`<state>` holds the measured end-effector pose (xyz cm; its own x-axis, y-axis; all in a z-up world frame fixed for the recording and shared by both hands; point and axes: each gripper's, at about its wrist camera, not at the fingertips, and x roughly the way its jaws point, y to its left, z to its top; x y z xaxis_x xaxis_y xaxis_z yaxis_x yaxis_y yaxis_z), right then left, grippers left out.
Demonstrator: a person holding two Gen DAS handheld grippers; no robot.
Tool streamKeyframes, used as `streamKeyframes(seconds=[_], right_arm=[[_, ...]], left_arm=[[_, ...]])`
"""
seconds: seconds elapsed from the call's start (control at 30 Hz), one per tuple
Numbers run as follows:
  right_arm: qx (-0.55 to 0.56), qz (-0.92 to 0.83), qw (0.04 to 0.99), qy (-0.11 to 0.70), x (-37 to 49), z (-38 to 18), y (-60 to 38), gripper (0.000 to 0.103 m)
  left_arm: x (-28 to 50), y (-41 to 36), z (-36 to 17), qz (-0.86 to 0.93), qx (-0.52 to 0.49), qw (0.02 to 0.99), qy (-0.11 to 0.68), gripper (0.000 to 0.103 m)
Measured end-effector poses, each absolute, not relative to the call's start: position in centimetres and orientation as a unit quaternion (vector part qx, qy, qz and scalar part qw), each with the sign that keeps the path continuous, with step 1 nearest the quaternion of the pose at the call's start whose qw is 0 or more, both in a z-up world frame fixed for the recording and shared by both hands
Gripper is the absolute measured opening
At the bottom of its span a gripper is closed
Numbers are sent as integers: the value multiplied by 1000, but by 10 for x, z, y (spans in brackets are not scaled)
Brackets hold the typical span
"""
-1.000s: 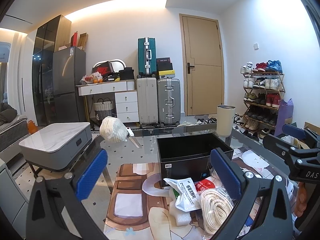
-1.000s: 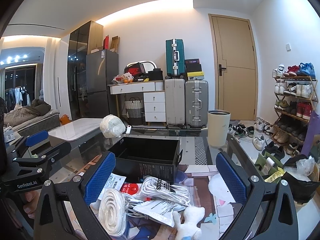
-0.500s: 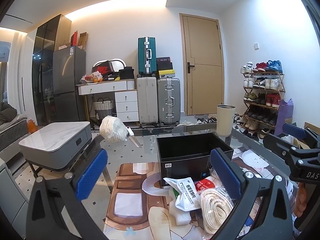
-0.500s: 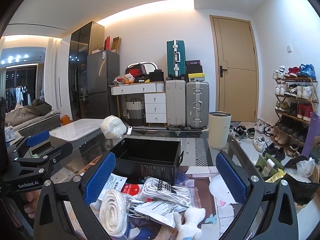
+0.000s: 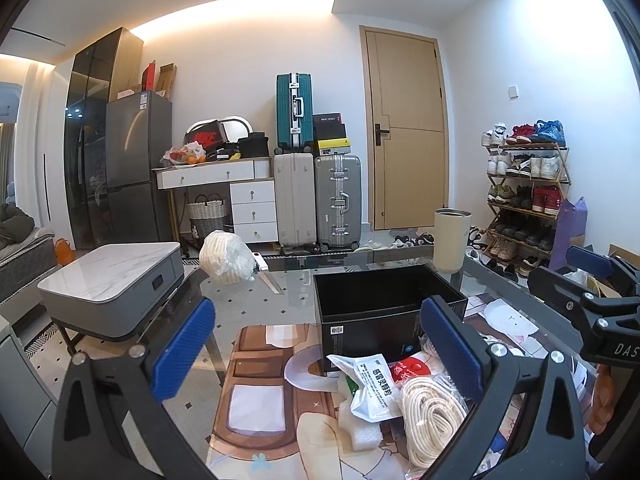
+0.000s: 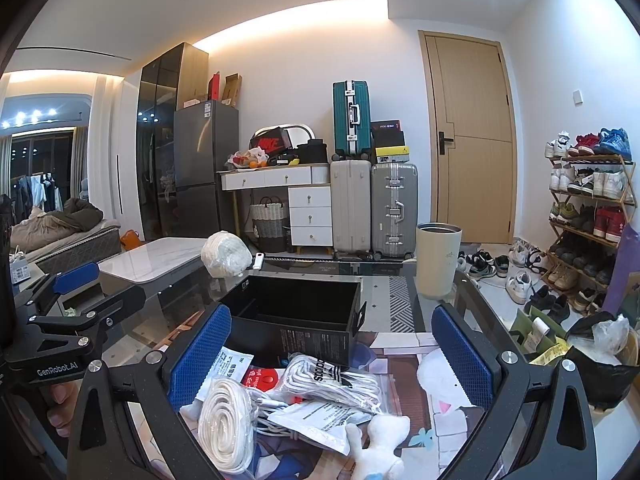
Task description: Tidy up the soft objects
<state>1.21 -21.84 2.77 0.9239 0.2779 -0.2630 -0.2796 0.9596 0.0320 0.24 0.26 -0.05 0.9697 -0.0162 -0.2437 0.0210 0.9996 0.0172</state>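
Observation:
A pile of soft things lies on the glass table in front of an open black box (image 5: 384,304) (image 6: 296,320). It holds a coiled white rope in plastic (image 5: 430,416) (image 6: 228,420), a white sachet (image 5: 372,384) (image 6: 316,420), a bagged bundle of white socks (image 6: 332,378), a red round item (image 5: 412,370) (image 6: 260,380) and a white plush toy (image 6: 380,444). My left gripper (image 5: 316,348) is open above the pile's left side, holding nothing. My right gripper (image 6: 330,356) is open over the pile, also holding nothing. Each gripper shows at the other view's edge.
A bagged white bundle (image 5: 226,256) (image 6: 226,254) and a cream tumbler (image 5: 452,240) (image 6: 438,258) stand at the table's far edge. A grey low table (image 5: 112,288) sits left. Suitcases, a shoe rack (image 6: 588,216) and a black rubbish bag (image 6: 600,364) lie beyond.

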Motion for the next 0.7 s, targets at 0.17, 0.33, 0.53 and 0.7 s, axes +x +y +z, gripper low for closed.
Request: streamKeyframes(seconds=[0.17,0.33,0.53,0.7], right_arm=[[-3,142,981,134,12,27,-218,102],[-3,142,981,133,12,27,-218,102],[-3,142,981,134,12,27,-218,102],[-4,142,981,132,12,27,-218,102]], left_arm=[[3,2,0,-10,11,992,123,103],[3,2,-1,-10,10,992,124,103],[3,2,0,-9,9,992,122,103],[3,1,0,-9,9,993,121,103]])
